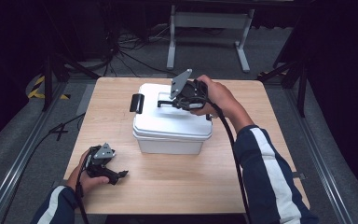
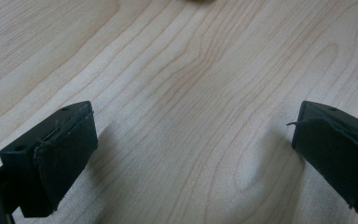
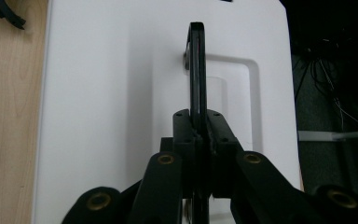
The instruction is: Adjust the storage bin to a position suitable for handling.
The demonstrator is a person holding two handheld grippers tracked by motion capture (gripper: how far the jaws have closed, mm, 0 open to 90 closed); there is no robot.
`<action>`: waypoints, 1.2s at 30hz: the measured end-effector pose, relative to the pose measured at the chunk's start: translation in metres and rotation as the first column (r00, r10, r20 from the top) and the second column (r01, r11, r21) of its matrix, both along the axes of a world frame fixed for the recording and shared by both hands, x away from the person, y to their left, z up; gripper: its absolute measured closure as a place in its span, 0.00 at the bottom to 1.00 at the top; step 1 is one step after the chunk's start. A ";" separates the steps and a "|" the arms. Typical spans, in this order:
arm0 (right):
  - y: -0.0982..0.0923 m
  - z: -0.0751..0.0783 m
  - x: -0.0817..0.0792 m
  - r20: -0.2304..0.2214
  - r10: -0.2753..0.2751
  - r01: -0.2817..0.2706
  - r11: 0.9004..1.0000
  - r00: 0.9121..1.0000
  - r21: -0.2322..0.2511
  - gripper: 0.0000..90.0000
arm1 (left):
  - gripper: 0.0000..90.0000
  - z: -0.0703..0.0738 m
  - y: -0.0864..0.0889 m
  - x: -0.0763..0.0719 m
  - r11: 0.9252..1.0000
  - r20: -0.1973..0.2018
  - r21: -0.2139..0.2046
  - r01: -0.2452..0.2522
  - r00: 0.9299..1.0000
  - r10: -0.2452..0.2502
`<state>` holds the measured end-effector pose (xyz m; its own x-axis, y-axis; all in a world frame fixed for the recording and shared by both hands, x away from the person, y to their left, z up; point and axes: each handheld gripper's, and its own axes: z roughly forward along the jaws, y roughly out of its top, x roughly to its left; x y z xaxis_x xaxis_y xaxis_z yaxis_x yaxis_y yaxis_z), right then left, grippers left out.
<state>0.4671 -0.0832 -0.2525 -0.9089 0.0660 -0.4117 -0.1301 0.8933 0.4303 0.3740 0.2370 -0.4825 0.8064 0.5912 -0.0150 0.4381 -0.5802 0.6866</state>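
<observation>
At about eight o'clock on the wooden desk (image 1: 177, 186), the left gripper (image 1: 116, 175) rests low in the person's left hand (image 1: 87, 179), well apart from the box. In the left gripper view its two black fingers (image 2: 51, 161) stand spread wide with bare wood grain between them and nothing pinched.

Toward the centre of the desk, a little to twelve o'clock, sits the white storage box (image 1: 170, 133) with its lid (image 1: 168, 116) on. A black latch (image 1: 137, 103) sticks out at the box's nine o'clock end, flipped outward from the lid; in the right gripper view a piece of it shows at the upper left corner over the wood. Nothing else lies on the desk around the box, so no object blocks either hand.

On top of the lid, the black carry handle (image 3: 196, 70) stands upright on edge above its recessed well. The right gripper (image 1: 179, 100) comes in from the three o'clock side, held by the right hand (image 1: 216, 95), with its grey plate tilted up above the lid. In the right gripper view its fingers (image 3: 182, 128) are pressed together on the handle, which rises as a thin black bar straight up from between them toward twelve o'clock. The cable trails from the right gripper down along the striped sleeve (image 1: 265, 177) toward six o'clock.
</observation>
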 end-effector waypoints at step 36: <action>-0.088 0.014 -0.016 0.009 -0.094 0.094 0.995 0.995 0.030 0.94 | 0.01 0.000 0.001 0.000 1.000 0.000 0.000 -0.001 1.000 0.001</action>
